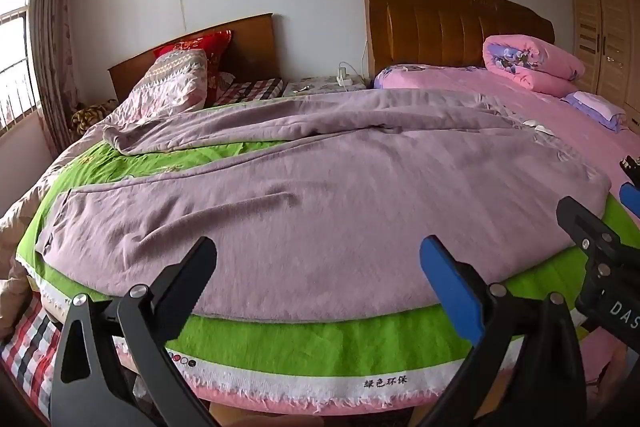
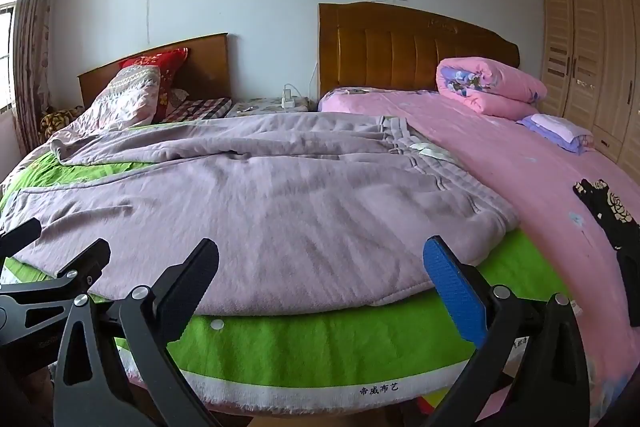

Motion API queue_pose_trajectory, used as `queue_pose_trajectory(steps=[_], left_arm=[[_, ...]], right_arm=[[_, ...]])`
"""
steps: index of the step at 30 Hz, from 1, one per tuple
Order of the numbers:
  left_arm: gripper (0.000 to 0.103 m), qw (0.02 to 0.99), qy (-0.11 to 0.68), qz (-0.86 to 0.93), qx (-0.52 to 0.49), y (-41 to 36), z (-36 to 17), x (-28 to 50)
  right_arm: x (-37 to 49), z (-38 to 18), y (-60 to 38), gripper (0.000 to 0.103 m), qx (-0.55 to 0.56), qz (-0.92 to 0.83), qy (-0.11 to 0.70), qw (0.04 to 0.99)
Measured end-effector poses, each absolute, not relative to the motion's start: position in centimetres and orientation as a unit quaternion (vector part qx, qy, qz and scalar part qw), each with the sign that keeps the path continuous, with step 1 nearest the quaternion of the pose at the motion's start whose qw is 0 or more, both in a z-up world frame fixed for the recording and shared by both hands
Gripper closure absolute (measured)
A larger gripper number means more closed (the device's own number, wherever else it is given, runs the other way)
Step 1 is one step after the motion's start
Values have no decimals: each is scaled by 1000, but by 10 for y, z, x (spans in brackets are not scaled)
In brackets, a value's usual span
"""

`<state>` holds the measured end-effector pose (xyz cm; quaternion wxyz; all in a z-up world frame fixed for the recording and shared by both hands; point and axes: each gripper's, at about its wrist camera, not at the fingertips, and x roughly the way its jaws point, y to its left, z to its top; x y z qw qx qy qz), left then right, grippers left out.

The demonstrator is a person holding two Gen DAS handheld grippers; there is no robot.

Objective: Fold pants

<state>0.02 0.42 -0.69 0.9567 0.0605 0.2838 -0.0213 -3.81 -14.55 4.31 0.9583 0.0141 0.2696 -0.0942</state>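
Item: pants (image 1: 320, 195), mauve, soft knit. They are lying spread flat on the green cloth (image 1: 320, 339) that is covering the near end of the bed; this cloth is serving as the landmark for everything below.

Left of the cloth's middle: the two leg ends are lying apart. The near leg is running along the cloth's front edge, and the far leg (image 1: 168, 139) is angling away toward the cloth's back left corner, with a wedge of green showing between them.

Over the cloth's front edge, left: the left gripper (image 1: 318, 263) is hovering with its tongs spread wide and nothing between them, clear of the fabric as far as the wrist view shows.

Over the cloth's front edge, right: the right gripper (image 2: 322, 263) is hovering likewise, tongs wide and empty, just short of the near hem.

Right end of the cloth: the waistband (image 2: 416, 147) is lying at the cloth's right edge, spilling toward the pink sheet (image 2: 520, 179).

Progress, as I am judging it: no fold is showing yet. The legs are not yet stacked one on the other, and no crosswise fold is made. Laying out looks done; bringing leg onto leg and then folding end to end are both remaining.
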Motion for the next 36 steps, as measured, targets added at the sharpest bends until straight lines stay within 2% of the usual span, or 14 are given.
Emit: queue_pose_trajectory(steps=[36], left_arm=[[1, 955, 291, -21, 55, 15, -22, -10]], right_arm=[[-39, 37, -154, 4, 20, -83, 282, 956]])
